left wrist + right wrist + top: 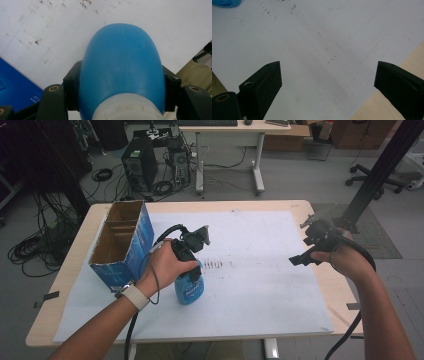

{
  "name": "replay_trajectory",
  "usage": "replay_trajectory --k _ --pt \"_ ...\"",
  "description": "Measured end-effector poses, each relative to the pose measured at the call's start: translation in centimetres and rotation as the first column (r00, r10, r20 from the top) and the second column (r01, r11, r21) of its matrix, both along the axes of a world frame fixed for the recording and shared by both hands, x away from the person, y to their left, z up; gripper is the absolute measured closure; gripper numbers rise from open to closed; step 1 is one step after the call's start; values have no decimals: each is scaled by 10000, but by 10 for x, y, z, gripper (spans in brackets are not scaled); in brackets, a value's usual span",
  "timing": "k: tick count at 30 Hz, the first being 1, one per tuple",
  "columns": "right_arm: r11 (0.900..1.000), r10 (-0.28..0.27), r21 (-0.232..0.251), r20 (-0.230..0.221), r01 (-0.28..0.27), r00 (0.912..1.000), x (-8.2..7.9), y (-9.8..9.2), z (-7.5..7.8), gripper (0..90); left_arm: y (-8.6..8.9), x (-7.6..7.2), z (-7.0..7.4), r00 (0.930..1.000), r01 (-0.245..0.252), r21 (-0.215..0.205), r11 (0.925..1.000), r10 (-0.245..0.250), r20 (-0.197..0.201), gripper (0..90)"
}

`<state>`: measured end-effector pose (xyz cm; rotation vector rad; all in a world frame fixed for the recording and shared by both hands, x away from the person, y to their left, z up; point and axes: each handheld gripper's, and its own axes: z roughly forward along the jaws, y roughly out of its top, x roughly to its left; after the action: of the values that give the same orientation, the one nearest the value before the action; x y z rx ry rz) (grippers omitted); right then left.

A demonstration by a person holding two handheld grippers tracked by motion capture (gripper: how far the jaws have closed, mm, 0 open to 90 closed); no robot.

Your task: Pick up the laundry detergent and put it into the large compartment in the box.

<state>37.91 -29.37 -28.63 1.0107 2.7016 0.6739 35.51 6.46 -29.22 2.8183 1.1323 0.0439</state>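
Left tool [192,265]: clamped on the blue spray bottle [189,287], jaws on either side of the shoulder just below the white collar; the left gripper view shows both pads pressed against the blue body [120,67], one on each flank. Right tool [300,260]: wide apart, holding nothing; in the right gripper view the two black jaws stand well apart over bare white sheet [324,50].

Bottle position: upright on the white sheet, toward the left part of the table [320,207], nearer the person's edge than the far edge; long axis vertical; base appears to rest on the sheet, though contact is hard to confirm from above.

Key relation: the open cardboard box [122,242], blue on the outside, lies just to the left of the bottle and slightly toward the far edge, its opening facing up, card dividers inside. The left hand is by far the nearer to both; the right tool hangs near the right edge, well apart from the bottle.

Judgement: if the bottle is bound for the box, the move is a lift, a short carry leftward and a lowering into a compartment, keeping the axis vertical.

View differences: high view gives the box and the spacing of the hands; left gripper view gives the grip itself and a blue corner of the box [17,87]; right gripper view catches a blue sliver of the bottle [225,3] at its top left corner.
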Motion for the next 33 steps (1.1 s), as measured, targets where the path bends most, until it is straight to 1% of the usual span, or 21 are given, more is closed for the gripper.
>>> replay_trajectory --k 4,7,13,23,24,26,27,33 --pt "10000 -12 4 2 12 10000 0 0 0 75 1 0 2 10000 -54 -20 10000 54 32 371" --pt "10000 -18 -5 -2 18 10000 0 0 1 75 2 0 8 9998 -161 -93 9998 162 97 370" --pt "10000 6 -9 8 -6 10000 0 1 1 75 4 0 15 9997 -215 -60 9998 216 131 370" --pt "10000 47 -13 42 -47 10000 -1 3 3 75 10 -3 36 9985 -451 -118 9989 454 301 370" --pt "10000 47 -13 42 -47 10000 -1 3 3 75 10 -3 36 9985 -451 -118 9989 454 301 370" --pt "10000 55 -13 49 -55 10000 -1 4 3 75 12 -3 42 9982 -496 -120 9987 500 317 370" --pt "10000 55 -13 49 -55 10000 -1 4 3 75 12 -3 42 9982 -496 -120 9987 500 317 370" --pt "10000 63 7 61 -63 10000 -1 4 3 75 17 -5 54 9969 -671 -208 9975 679 388 370"
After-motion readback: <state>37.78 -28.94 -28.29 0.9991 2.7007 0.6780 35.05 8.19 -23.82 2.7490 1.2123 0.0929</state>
